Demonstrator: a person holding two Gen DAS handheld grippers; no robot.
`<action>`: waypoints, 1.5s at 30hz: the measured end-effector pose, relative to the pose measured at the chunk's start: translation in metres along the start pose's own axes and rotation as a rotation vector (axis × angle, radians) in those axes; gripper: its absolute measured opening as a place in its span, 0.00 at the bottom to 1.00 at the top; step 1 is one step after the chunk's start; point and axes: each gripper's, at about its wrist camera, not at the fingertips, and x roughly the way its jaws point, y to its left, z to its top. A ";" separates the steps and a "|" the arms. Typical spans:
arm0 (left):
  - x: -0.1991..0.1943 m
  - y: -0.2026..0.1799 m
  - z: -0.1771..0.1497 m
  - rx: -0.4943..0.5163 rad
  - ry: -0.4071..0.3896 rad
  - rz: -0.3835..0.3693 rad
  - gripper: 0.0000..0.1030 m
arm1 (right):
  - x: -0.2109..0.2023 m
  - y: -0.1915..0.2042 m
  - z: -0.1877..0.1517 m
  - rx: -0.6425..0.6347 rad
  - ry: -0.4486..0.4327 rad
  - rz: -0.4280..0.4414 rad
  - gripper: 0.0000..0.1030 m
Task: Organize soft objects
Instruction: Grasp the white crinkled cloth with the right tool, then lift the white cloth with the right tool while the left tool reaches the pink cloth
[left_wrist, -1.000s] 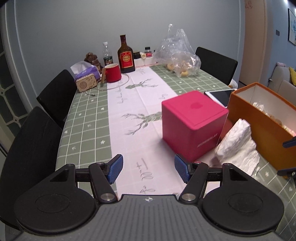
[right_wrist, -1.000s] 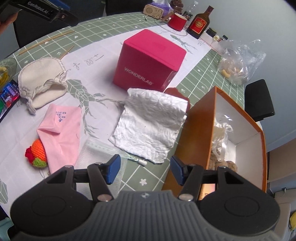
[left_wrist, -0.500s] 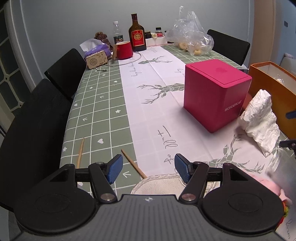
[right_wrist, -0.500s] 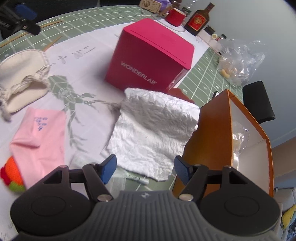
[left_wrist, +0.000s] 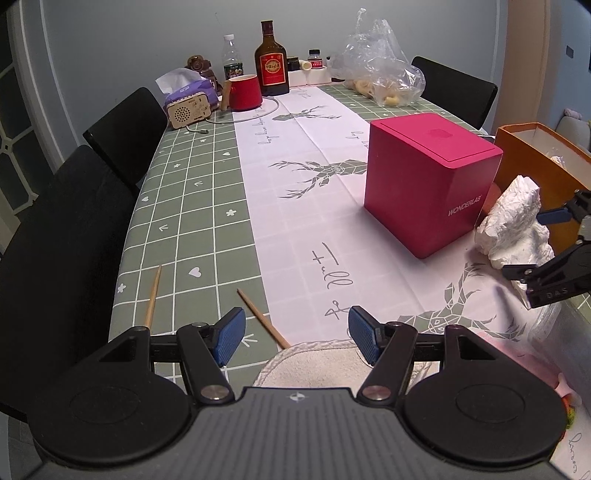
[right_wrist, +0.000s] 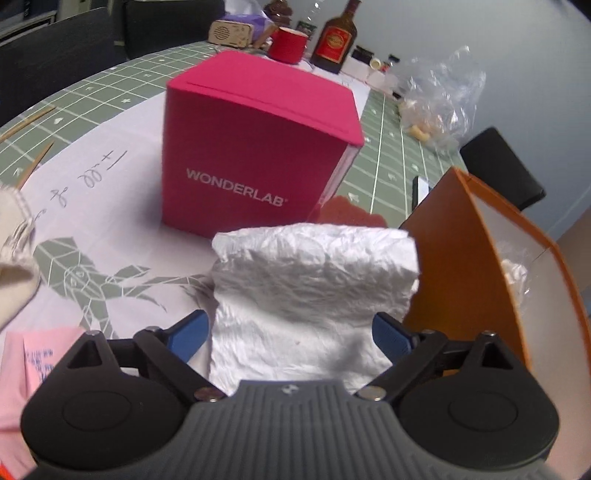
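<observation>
A crumpled white cloth (right_wrist: 314, 291) lies against the orange box (right_wrist: 472, 266), in front of the pink WONDERLAB box (right_wrist: 255, 147). My right gripper (right_wrist: 290, 332) is open with its jaws on either side of the cloth's near end; it also shows in the left wrist view (left_wrist: 546, 251) beside the white cloth (left_wrist: 513, 229). My left gripper (left_wrist: 293, 339) is open, low over a cream drawstring pouch (left_wrist: 317, 363). A pink cloth (right_wrist: 22, 376) lies at lower left in the right wrist view.
Two wooden chopsticks (left_wrist: 258, 317) lie on the green tablecloth near my left gripper. At the far end stand a red mug (left_wrist: 245, 92), a brown bottle (left_wrist: 271, 62), a small radio (left_wrist: 188, 110) and a plastic bag (left_wrist: 380, 70). Black chairs (left_wrist: 122, 129) line the left side.
My right gripper has dropped low and moved forward until its open jaws straddle the white cloth. My left gripper has pulled back toward the near edge, over the cream pouch.
</observation>
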 end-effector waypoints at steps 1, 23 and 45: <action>0.000 0.000 0.000 0.000 -0.001 -0.002 0.73 | 0.006 0.001 0.001 0.009 0.012 0.004 0.91; 0.000 -0.035 -0.011 0.089 0.012 -0.053 0.73 | -0.010 -0.022 -0.020 0.179 -0.049 0.140 0.09; -0.023 -0.152 -0.054 0.484 0.005 -0.421 0.74 | -0.144 -0.079 -0.102 0.171 -0.203 0.280 0.10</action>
